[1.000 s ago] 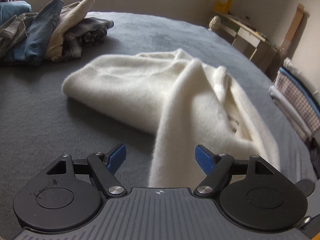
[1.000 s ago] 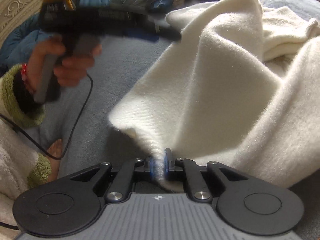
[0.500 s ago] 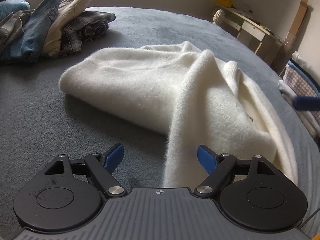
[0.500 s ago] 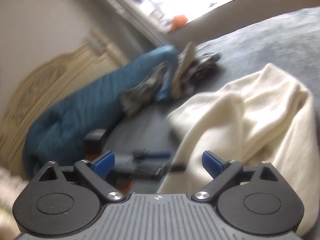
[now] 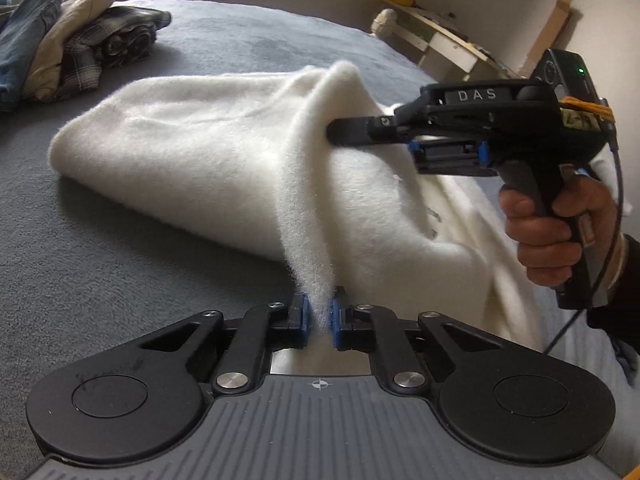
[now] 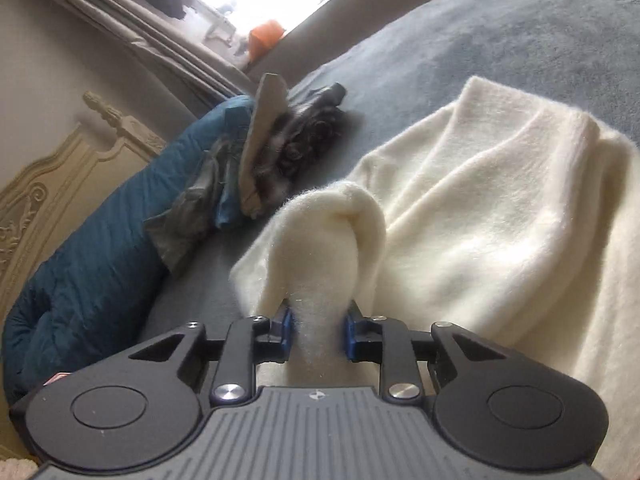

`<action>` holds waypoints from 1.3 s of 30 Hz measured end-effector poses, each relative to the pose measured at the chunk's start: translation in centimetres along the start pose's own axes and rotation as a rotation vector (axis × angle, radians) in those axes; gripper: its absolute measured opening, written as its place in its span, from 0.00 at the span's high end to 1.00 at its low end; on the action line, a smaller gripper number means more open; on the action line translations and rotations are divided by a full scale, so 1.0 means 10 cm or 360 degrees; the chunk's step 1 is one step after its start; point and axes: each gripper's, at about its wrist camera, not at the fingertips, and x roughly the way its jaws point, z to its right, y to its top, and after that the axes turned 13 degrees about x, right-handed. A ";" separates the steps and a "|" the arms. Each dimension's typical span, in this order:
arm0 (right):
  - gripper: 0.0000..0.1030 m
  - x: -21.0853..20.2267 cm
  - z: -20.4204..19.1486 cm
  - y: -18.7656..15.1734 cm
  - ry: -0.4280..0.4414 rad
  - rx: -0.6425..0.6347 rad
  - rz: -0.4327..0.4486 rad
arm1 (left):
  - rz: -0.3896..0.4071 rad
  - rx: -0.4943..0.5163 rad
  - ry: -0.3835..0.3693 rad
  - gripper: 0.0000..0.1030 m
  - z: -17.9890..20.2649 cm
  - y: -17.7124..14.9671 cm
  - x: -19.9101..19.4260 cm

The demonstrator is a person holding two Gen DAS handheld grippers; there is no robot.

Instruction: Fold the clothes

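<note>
sagging in thick, fuzzy folds across the grey bedcover [image 5: 100, 264], a cream sweater [image 5: 192, 152] lies partly doubled over near the middle of the bed, one ridge of it drawn up toward the cameras. the knit looks soft, light and limp, with no stiffness to hold a crease, so it will likely droop and slide wherever it is not supported; hems, cuffs and folded edges seem the surest places to take it. the left gripper [image 5: 319, 316] has its blue pads pressed together on a narrow band of the fabric, pinching it at the near edge. the right gripper [image 6: 318, 328], held in a person's hand [image 5: 560, 236], has a rolled wad of the same sweater between its fingers, which are closing on it, the pads already against the wool. beyond the garment, a heap of jeans and plaid clothing [image 5: 68, 40] sits at the far corner of the bed, well apart, with a teal quilt [image 6: 88, 260] bunched against an ornate headboard [image 6: 52, 184]. shelving [image 5: 444, 44] stands by the wall. nothing lies on the open bedcover around the sweater to block a fold.
</note>
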 end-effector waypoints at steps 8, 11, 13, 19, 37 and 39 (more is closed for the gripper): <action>0.84 0.11 -0.75 -0.70 0.0260 -0.0363 -0.0398 | -0.0093 0.0039 -0.0409 0.92 0.11 -0.56 -0.65; 0.84 0.29 -0.79 -0.96 0.0211 -0.0443 -0.0549 | -0.0171 0.0040 -0.0438 0.92 0.16 -0.80 -0.79; 0.84 0.45 -0.77 -1.14 0.0087 -0.0569 -0.0620 | -0.0217 0.0013 -0.0432 0.91 0.15 -0.92 -0.87; 0.82 0.67 -0.78 -1.56 -0.0190 -0.0881 -0.0610 | -0.0291 -0.0052 -0.0288 0.89 -0.09 -0.99 -1.10; 0.51 -0.59 0.32 -0.41 0.0003 0.0361 0.0222 | -0.0013 0.0253 0.0118 0.49 -0.07 0.19 -0.40; 0.54 -0.59 0.44 -0.29 -0.0019 0.0420 0.0304 | -0.0045 0.0301 0.0156 0.49 -0.01 0.27 -0.19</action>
